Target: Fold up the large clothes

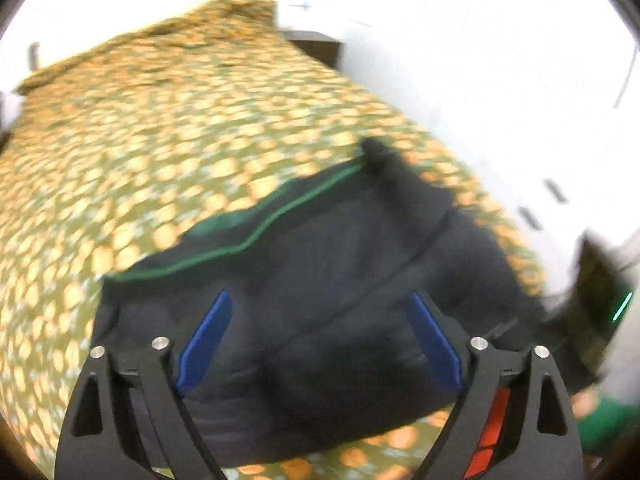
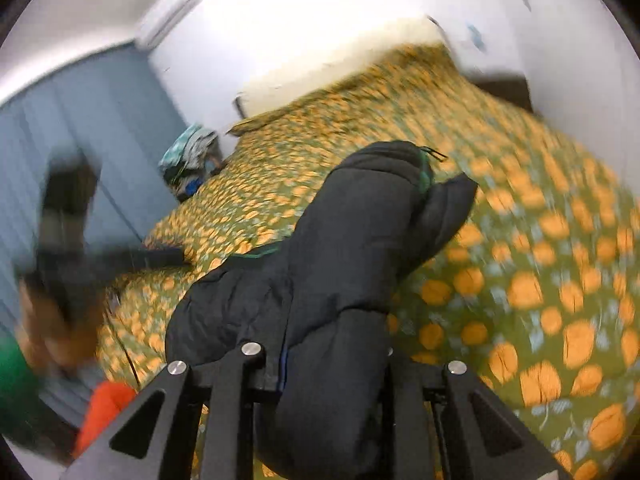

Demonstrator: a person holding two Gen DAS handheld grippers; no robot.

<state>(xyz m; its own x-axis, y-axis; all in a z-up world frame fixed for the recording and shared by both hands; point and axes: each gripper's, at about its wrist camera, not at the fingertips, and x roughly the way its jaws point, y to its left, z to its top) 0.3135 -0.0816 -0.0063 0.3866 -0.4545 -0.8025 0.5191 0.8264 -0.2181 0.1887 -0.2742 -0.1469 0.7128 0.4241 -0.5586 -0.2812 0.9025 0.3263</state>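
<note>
Spread over the bed (image 1: pixel 168 128) is an orange-and-green floral cover, on which a black padded jacket (image 1: pixel 320 280) is laid. The left tongs (image 1: pixel 320 344) are held wide open above it, nothing gripped. The right tongs (image 2: pixel 332 364) are clamped on a jacket fold.

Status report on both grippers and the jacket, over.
Left gripper open above black puffy jacket. Right gripper shut on jacket fold. Jacket lies on orange-patterned green bedspread. Nothing in the way.

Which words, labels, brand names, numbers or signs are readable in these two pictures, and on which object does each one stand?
There is no readable text in either view.
The black jacket shows no legible label or brand.
The bedspread has only a printed orange pattern, without letters.
The small blue mark on the wall is too blurred to read.
</note>
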